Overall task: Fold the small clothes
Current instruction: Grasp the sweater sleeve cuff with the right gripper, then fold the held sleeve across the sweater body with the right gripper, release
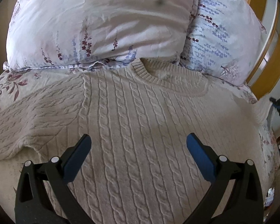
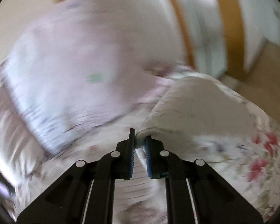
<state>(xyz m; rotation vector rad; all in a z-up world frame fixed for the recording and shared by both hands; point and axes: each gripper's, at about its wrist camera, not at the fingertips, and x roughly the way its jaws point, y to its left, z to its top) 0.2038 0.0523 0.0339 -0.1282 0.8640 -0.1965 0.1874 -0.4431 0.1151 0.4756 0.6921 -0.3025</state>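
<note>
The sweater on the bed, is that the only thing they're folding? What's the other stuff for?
For the folding:
- cream cable-knit sweater
- left gripper, open above it
- right gripper, shut on a sweater edge

Just lying about:
- two floral pillows
- flowered bedsheet
- wooden bed frame

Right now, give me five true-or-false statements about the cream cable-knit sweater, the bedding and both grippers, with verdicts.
1. The cream cable-knit sweater lies front up with its neckline toward the floral pillows. True.
2. The left gripper is clamped on a sleeve. False: it is open above the sweater's body.
3. The right gripper pinches cream knit fabric. True.
4. The sweater is already folded into a small square. False: it is spread out.
5. The sweater lies on a bare wooden table. False: it lies on a floral bedsheet.
</note>
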